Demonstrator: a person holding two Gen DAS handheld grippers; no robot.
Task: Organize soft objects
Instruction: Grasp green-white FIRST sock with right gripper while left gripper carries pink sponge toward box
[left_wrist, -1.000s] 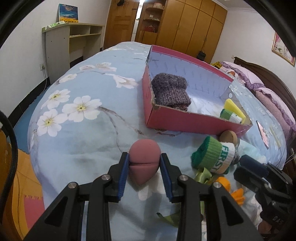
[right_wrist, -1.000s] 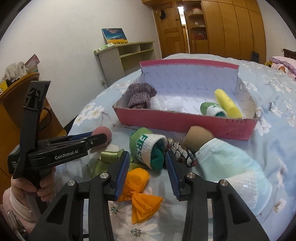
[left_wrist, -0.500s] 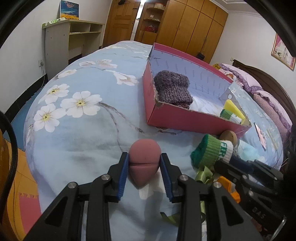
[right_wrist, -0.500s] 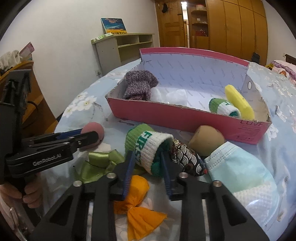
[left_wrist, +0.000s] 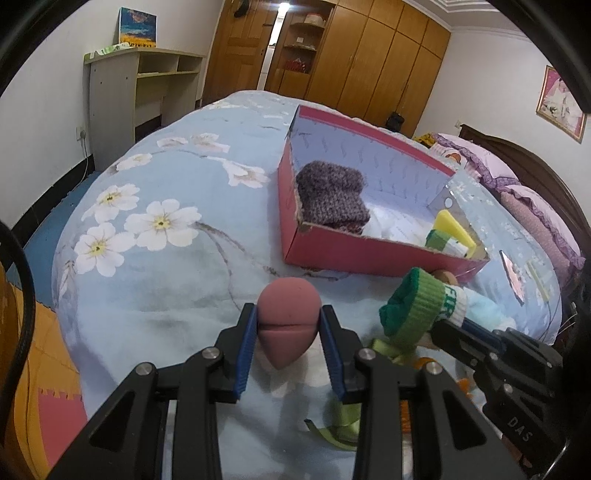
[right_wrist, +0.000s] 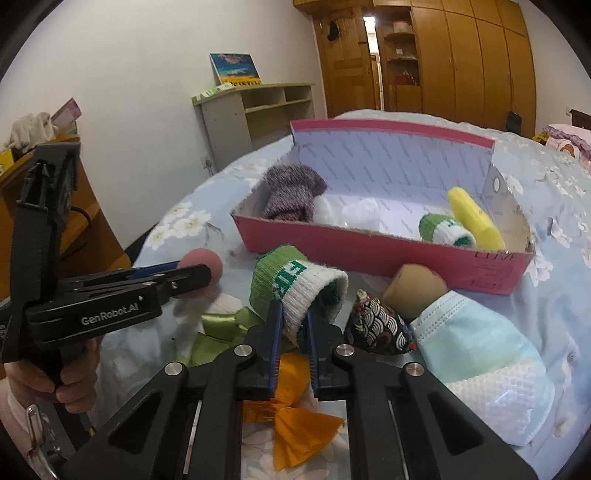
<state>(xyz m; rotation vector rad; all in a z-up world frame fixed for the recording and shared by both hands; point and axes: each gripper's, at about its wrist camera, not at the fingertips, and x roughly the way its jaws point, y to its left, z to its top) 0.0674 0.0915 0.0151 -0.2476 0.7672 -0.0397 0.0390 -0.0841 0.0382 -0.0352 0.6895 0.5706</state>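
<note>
Left claw: I'm squeezing the pink sponge between both blue pads, rounded end forward, point toward me, over the floral bedspread.
Right claw: I'm pinching the white cuff of the green sock, fingers nearly together on the knit, the roll's green end pointing away from me.
Box: it's sitting on the bed just past the sock, pink outside, pale inside, far wall standing tall.
In the box: purple knit at the left end, a second green sock touching a yellow sponge at the right end.
In my way: the box's near wall is standing between the held sock and the inside.
Around the sock: patterned pouch just to its right, tan sponge behind that, face mask lying against the tan sponge.
Under my right fingers: green ribbon to the left, orange bow close beneath.
Side by side: my left claw is showing at the left of the right view, its sponge near the sock but not touching.
Room: shelf unit by the wall, wooden wardrobe beyond the bed.
</note>
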